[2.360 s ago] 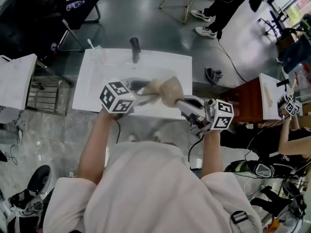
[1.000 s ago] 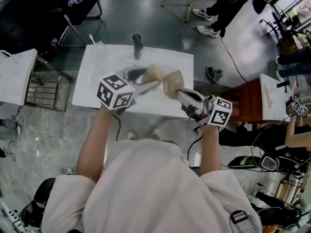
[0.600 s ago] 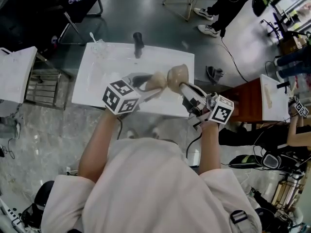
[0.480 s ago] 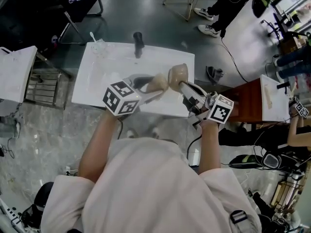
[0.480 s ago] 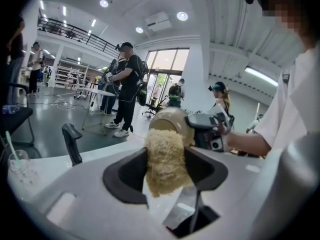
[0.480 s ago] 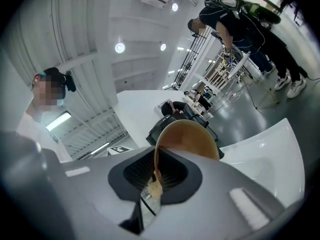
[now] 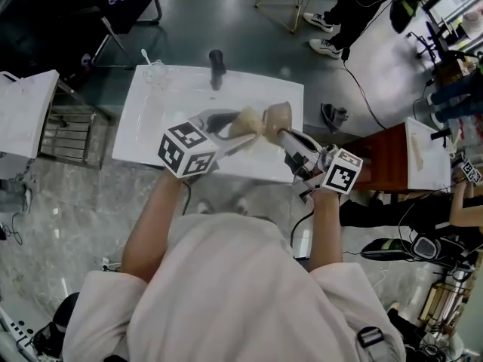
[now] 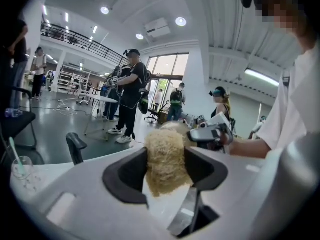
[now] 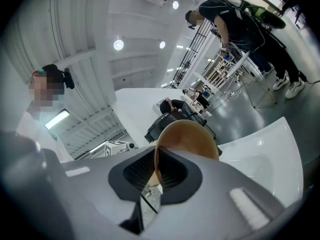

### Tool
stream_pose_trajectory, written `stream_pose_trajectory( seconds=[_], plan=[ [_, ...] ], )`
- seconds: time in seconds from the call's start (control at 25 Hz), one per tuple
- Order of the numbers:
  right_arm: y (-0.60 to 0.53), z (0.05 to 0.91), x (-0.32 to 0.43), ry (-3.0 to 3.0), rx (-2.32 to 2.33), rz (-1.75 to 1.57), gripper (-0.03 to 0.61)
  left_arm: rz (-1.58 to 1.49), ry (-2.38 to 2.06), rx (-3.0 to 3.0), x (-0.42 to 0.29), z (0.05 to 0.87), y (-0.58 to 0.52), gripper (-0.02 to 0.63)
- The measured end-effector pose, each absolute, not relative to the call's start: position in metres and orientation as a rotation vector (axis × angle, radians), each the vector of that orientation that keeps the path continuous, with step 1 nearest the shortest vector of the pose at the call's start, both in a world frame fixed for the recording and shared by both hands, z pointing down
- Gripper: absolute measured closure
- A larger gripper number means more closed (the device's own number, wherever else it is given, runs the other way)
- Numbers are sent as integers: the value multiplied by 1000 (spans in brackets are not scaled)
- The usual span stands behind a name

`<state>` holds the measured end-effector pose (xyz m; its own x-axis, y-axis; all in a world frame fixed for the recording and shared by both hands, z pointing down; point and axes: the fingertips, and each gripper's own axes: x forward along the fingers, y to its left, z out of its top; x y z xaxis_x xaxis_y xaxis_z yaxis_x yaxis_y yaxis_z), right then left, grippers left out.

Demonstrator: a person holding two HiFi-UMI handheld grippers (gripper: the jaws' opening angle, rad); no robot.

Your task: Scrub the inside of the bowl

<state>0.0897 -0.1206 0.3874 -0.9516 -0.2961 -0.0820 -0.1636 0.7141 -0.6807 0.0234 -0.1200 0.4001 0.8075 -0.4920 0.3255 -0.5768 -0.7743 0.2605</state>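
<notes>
- L tongs (image 8: 166, 170): clamped on a tan fibrous scrubber (image 8: 165, 156), pads squeezing it from both sides, wad sticking out past the tips
- R tongs (image 9: 157, 173): pinch the bowl (image 9: 192, 136) by its wall, one pad inside the rim, one outside; grip looks firm
- Bowl: tan, held in the air on its side over the right half of the white sink (image 7: 151, 130), resting on nothing
- Head view: scrubber & bowl meet btw the two tongs, scrubber on the bowl's left, at its mouth; touching as far as I can tell, but how deep inside it sits can't be told
- Tap (image 7: 216, 60) at the sink's far edge, no water seen running; glass w/ a stick in it (image 7: 153, 74) at the far left corner, well apart from the work
- Progress (judgement): both pick-ups done, tool & bowl brought together, so scrubbing prob. under way, mid-task
- No foam or dirt visible on the bowl, so how much of the inside is covered can't be read
- Left to do, prob.: work scrubber round the full inner wall + bottom, R tongs turning the bowl to offer fresh areas; then part them & set both down
- Risk: rim pinch is a small hold, a hard push from the scrubber could lever the bowl out, so light pressure, directed toward the R tongs' pads
</notes>
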Motion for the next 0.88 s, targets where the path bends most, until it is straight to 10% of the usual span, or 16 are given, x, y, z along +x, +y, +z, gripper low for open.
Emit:
stream_pose_trajectory(
  seconds=[0.88],
  plan=[
    [-109, 376, 82, 2754, -228, -1055, 558, 234, -784, 2639, 13, 383, -130, 383]
  ],
)
